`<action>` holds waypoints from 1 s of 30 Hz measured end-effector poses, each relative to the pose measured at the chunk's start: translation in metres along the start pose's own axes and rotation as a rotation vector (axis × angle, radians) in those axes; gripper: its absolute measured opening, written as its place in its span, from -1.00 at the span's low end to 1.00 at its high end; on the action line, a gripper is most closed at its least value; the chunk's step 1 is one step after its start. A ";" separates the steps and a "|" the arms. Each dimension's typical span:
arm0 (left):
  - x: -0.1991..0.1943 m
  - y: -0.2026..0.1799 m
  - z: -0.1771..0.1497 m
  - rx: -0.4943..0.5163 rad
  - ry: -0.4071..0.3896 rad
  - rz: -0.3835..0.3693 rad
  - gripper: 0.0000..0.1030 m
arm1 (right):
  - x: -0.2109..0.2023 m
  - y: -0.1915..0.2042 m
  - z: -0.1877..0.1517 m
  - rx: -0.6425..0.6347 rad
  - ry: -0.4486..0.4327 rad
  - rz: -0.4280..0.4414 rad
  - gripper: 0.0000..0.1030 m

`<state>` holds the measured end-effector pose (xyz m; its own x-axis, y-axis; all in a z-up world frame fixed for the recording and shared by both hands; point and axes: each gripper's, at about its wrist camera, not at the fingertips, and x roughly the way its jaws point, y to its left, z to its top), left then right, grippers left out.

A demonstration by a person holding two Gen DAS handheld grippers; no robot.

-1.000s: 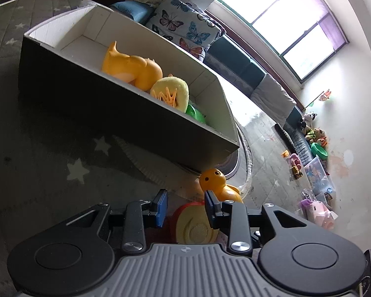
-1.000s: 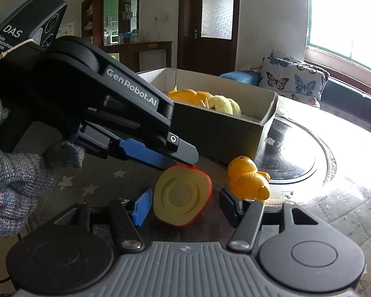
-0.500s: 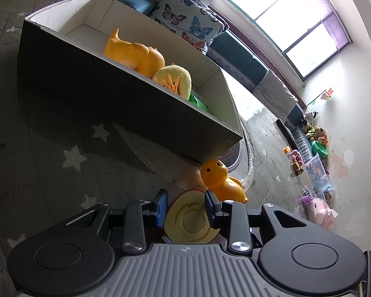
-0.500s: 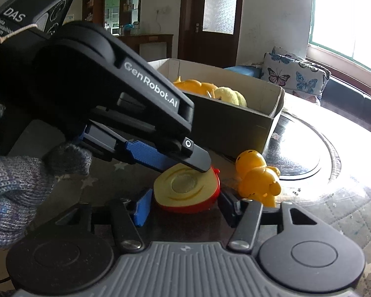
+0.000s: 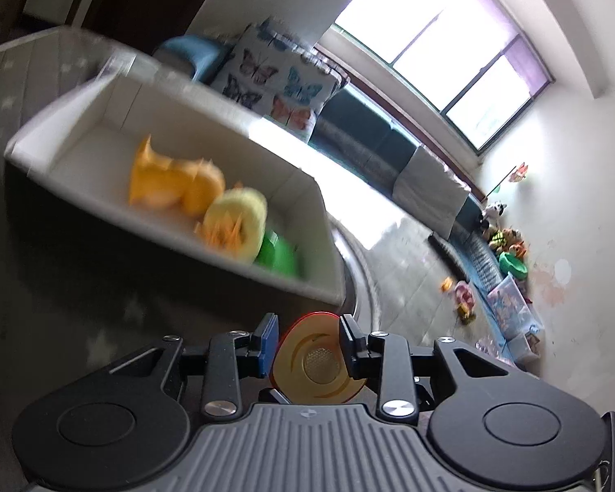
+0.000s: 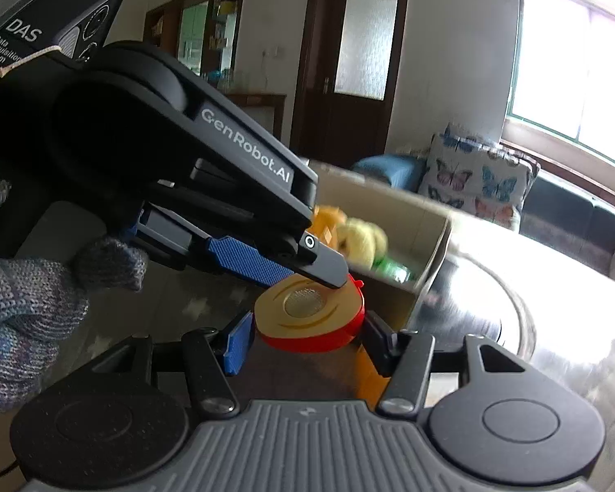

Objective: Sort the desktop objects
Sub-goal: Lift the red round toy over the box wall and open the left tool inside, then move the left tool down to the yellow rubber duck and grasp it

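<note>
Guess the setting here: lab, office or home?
Most likely a home living room. A sofa with a butterfly-print cushion runs under the window, toys lie along the wall, and a wooden door sits behind the table.

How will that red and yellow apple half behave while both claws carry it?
The apple half looks like hard, smooth plastic, so probably stiff, light and slippery. Its curved red edge gives the left claw and right claw little flat surface; it may pivot.
</note>
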<state>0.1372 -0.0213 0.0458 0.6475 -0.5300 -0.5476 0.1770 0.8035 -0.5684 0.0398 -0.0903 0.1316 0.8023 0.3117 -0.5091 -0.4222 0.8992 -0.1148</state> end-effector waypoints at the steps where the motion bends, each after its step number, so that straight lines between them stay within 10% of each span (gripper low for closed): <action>1: 0.001 -0.003 0.005 0.012 -0.014 -0.001 -0.33 | 0.002 -0.003 0.006 -0.003 -0.012 -0.004 0.12; 14: 0.066 -0.006 0.064 0.019 -0.021 0.027 -0.33 | 0.073 -0.044 0.039 0.038 0.011 0.013 0.12; 30: 0.082 0.013 0.056 -0.006 0.000 0.039 -0.33 | 0.084 -0.050 0.029 0.026 0.003 -0.013 0.22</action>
<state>0.2341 -0.0391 0.0286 0.6537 -0.4985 -0.5693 0.1473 0.8218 -0.5504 0.1406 -0.1006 0.1197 0.8064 0.2989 -0.5103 -0.4003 0.9110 -0.0989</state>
